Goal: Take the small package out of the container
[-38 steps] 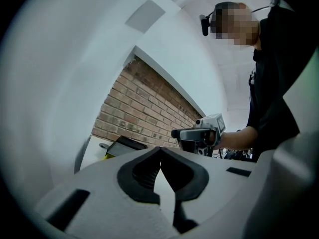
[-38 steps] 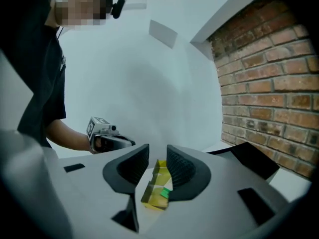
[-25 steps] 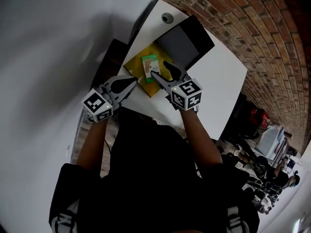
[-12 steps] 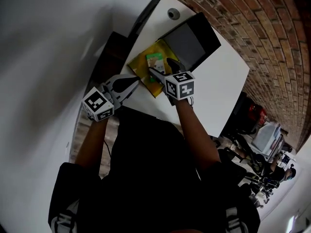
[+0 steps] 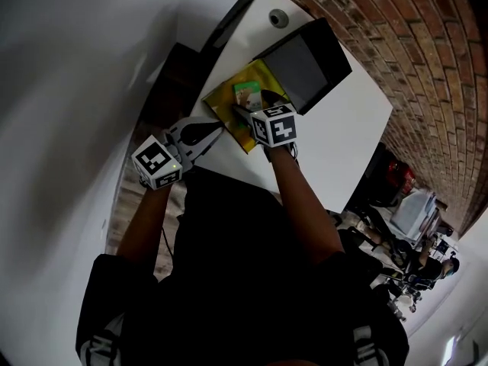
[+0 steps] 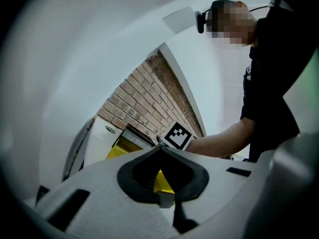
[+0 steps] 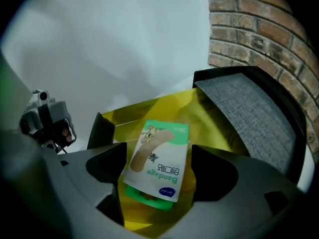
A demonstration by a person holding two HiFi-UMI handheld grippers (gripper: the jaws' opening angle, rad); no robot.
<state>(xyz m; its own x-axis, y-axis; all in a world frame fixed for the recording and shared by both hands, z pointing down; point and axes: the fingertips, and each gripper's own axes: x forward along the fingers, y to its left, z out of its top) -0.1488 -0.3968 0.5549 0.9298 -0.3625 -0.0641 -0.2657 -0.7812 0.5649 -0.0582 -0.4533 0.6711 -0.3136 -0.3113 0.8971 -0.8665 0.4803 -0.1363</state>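
Observation:
A small green and white bandage package [image 5: 245,95] [image 7: 159,156] lies in the yellow-lined container [image 5: 223,100] [image 7: 212,116], on top of another green packet. The container's black lid [image 5: 306,58] [image 7: 249,106] stands open behind it. My right gripper [image 5: 252,105] [image 7: 159,176] hangs over the container, its jaws opening wide on either side of the package, pads not pressing it. My left gripper [image 5: 213,130] [image 6: 160,148] is shut and empty at the table's near left edge, apart from the container.
The container sits on a white table [image 5: 335,136] next to a brick wall [image 5: 412,44]. A small round grey object [image 5: 279,18] lies at the table's far corner. Dark furniture [image 5: 171,82] stands left of the table.
My right gripper has moved forward over the container and its jaws have spread wider around the package. The left gripper has hardly moved.

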